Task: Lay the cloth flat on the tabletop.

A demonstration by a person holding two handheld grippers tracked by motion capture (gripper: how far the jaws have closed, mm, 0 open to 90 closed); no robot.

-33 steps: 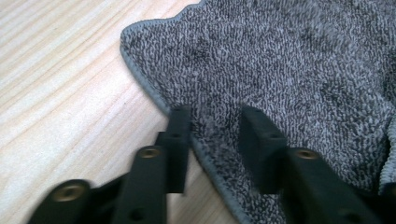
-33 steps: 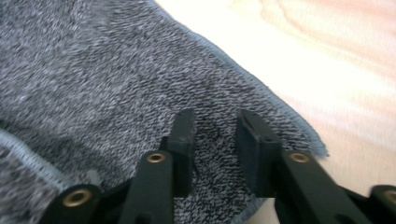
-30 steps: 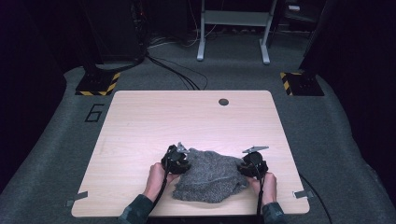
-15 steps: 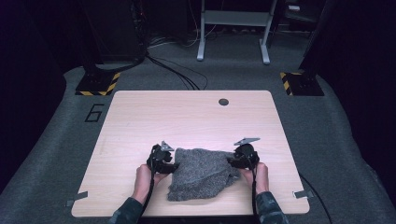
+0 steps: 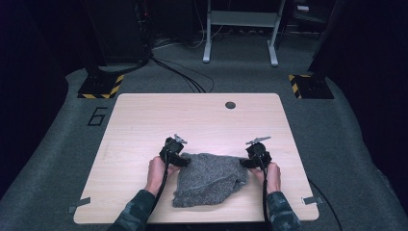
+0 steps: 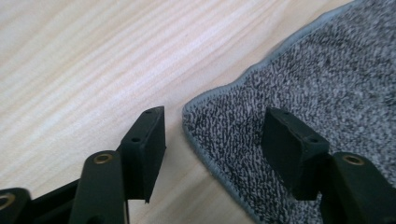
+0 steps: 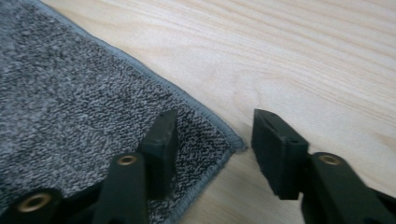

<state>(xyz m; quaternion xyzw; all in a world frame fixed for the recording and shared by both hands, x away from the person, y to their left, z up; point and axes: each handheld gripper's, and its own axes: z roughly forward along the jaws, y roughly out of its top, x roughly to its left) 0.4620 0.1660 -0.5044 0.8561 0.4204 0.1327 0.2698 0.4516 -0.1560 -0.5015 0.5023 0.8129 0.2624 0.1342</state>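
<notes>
The left gripper [image 6: 212,140] had just been opening, jaws spread astride the towel's [image 5: 209,178] corner, unpinched; the right gripper [image 7: 212,140] likewise stood apart over another corner.

The grey towel [image 6: 303,93] runs off both gripper views' edges, and its folded underside on the desk [image 5: 144,125] stays hidden.

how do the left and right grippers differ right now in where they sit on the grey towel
The left gripper straddles the grey towel's left far corner; the right gripper straddles its right far corner. The left's jaws have just been opening further, the right's closing slightly. Both stand open, pads not pressing the cloth.
</notes>
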